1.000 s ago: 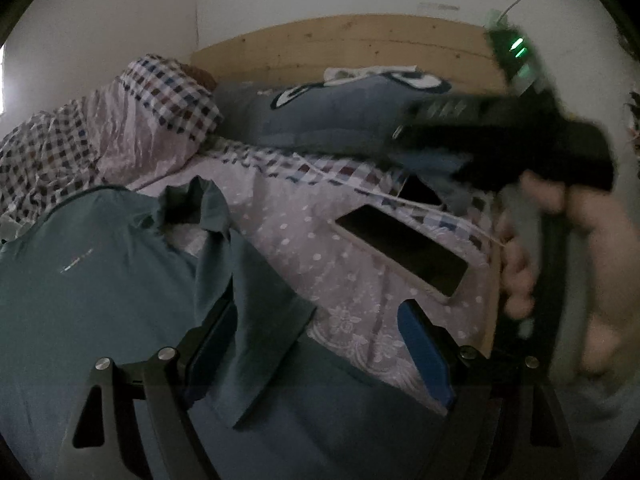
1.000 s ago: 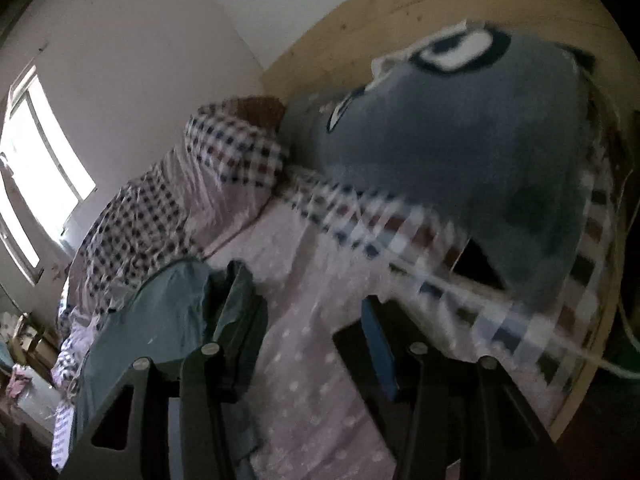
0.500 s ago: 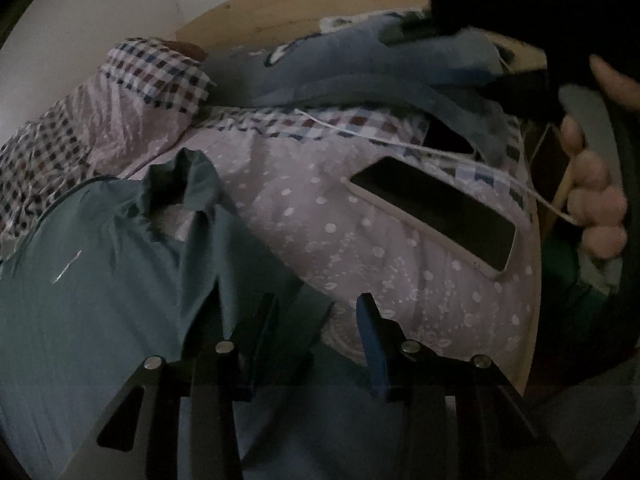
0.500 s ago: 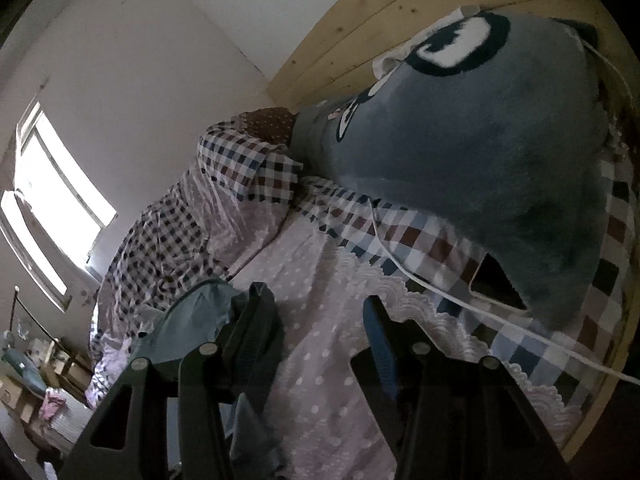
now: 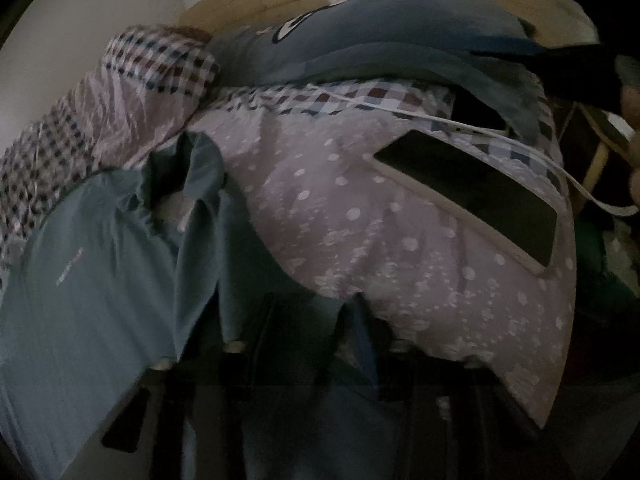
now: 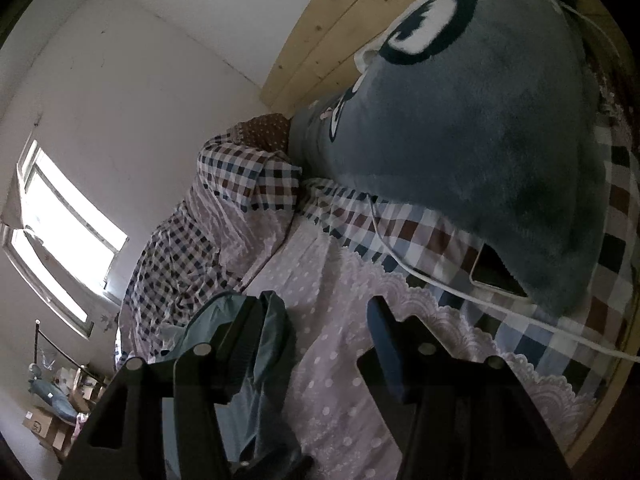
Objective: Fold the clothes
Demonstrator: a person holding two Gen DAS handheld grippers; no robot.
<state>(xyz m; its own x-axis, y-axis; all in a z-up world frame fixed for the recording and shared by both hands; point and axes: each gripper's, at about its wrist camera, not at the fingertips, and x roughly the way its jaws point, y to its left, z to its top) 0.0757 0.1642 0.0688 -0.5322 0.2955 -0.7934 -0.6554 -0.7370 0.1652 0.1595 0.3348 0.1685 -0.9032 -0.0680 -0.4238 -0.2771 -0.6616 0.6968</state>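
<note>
Teal polo shirt (image 5: pixel 92 280) lies flat on dotted pink bedsheet (image 5: pixel 400 240), collar toward checked pillow (image 5: pixel 160 60). L gripper (image 5: pixel 308 320): jaws nearly closed, pinching shirt sleeve edge (dim view). R gripper (image 6: pixel 320 344): jaws spread wide, left finger touching shirt fabric. Tablet (image 5: pixel 472 192) rests nearby.

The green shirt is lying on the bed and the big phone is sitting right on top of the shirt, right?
Not quite. The green shirt is lying on the bed, but the big phone is not on top of it. The phone rests on the pink dotted bedspread, off to the side and apart from the shirt. The left wrist view shows this.
</note>
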